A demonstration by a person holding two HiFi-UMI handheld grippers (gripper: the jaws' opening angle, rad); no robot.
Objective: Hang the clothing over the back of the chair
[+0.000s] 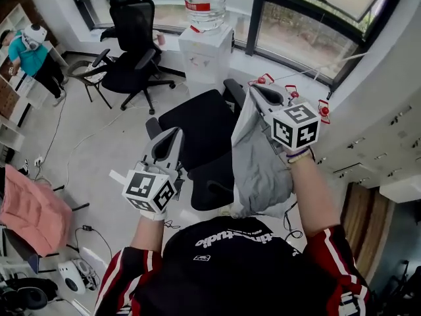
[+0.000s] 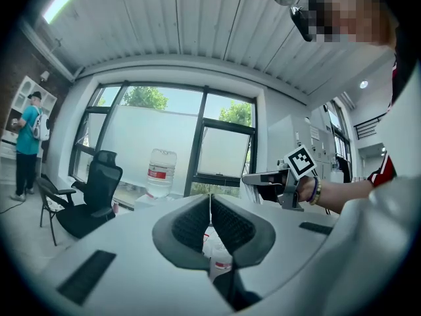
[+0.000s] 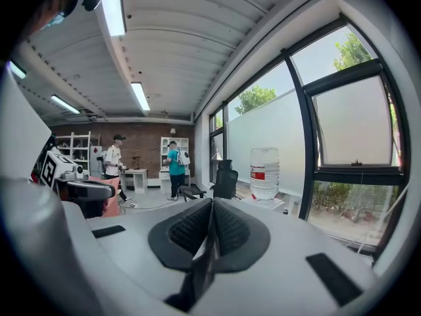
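Seen from above, the right gripper [image 1: 260, 92] holds up grey clothing [image 1: 260, 170], its fingers [image 3: 191, 228] pinched shut on a fold of the cloth. The clothing hangs down at the right side of a black chair [image 1: 197, 127] and overlaps its edge; whether they touch cannot be told. The left gripper [image 1: 170, 140] hovers over the chair's left side, fingers together and empty.

Left gripper [image 1: 175, 134]: jaws together, nothing between, pointing level | Right gripper [image 1: 255, 89]: jaws clamped on grey garment [image 1: 260, 171], fabric hanging below jaws
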